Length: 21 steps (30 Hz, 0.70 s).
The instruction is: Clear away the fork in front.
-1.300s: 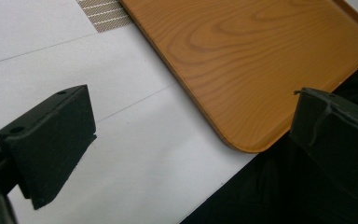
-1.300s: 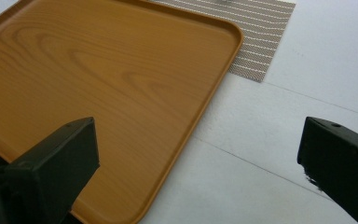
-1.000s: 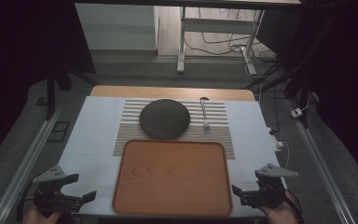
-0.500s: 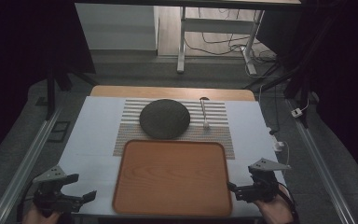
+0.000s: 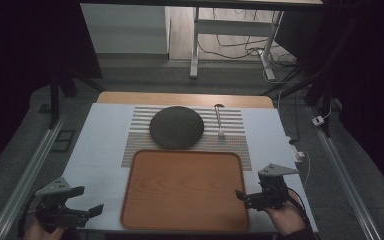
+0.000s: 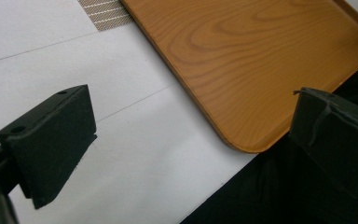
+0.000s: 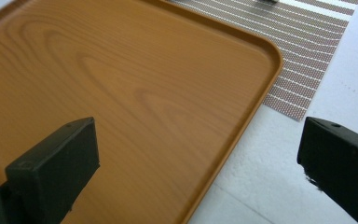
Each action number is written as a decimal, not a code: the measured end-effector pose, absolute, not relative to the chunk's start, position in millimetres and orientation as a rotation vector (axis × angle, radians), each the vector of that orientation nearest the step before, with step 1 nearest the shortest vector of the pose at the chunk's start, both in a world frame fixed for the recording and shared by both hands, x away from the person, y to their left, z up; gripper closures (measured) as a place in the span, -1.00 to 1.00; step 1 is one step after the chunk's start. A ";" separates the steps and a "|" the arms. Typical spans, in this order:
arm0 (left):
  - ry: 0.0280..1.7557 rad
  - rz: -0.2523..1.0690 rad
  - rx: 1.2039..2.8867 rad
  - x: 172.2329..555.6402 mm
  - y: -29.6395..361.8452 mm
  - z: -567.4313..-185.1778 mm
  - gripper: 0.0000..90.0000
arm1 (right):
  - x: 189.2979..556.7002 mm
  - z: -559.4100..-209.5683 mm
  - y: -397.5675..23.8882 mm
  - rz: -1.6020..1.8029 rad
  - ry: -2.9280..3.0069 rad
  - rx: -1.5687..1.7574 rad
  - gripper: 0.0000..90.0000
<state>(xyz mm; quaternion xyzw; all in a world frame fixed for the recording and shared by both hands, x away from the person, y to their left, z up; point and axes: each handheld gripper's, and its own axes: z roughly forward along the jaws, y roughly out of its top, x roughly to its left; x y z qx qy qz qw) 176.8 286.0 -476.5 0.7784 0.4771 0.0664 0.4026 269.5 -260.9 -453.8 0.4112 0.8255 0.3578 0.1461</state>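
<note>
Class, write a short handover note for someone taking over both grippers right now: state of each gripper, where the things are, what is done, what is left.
Left gripper: open, holding nothing, over the white table cover off the wooden tray's near left corner.
Right gripper: open, holding nothing, its fingers straddling the tray's right rim near the front.
Tray: bare, flat at the table's near edge, its far edge over the striped mat.
Dark round plate and spoon: on the mat behind the tray, apart from each other.
Done: nothing gripped or loaded.
Left: probably grip the tray at both sides; the left gripper is not yet at the rim.
</note>
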 end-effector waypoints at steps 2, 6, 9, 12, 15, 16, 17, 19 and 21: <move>1.208 0.166 1.965 176.7 285.8 -476.5 -0.99 | 273.1 -454.6 -258.5 1.014 2.383 1.178 -1.00; 1.206 0.167 1.967 176.8 286.0 -476.6 -0.99 | 281.2 -456.4 -253.1 0.980 2.393 1.163 -1.00; 1.208 0.165 1.965 176.9 286.0 -476.7 -0.99 | 285.7 -457.4 -250.2 0.962 2.402 1.153 -1.00; 1.209 0.165 1.964 176.9 286.1 -476.7 -0.99 | 294.4 -460.3 -244.3 0.930 2.423 1.133 -1.00; 1.210 0.165 1.965 177.0 286.0 -476.7 -0.99 | 300.8 -461.8 -241.0 0.910 2.432 1.111 -0.96; 1.210 0.165 1.966 177.0 286.0 -476.7 -0.99 | 300.8 -461.8 -241.0 0.910 2.432 1.111 -0.96; 1.211 0.165 1.966 177.0 286.0 -476.7 -0.99 | 304.6 -462.4 -238.6 0.899 2.432 1.101 -0.96; 1.211 0.164 1.965 177.1 286.0 -476.7 -0.99 | 308.5 -462.9 -235.9 0.883 2.435 1.085 -0.96; 1.212 0.163 1.965 177.2 286.0 -476.8 -0.99 | 312.4 -463.6 -233.1 0.871 2.442 1.074 -0.96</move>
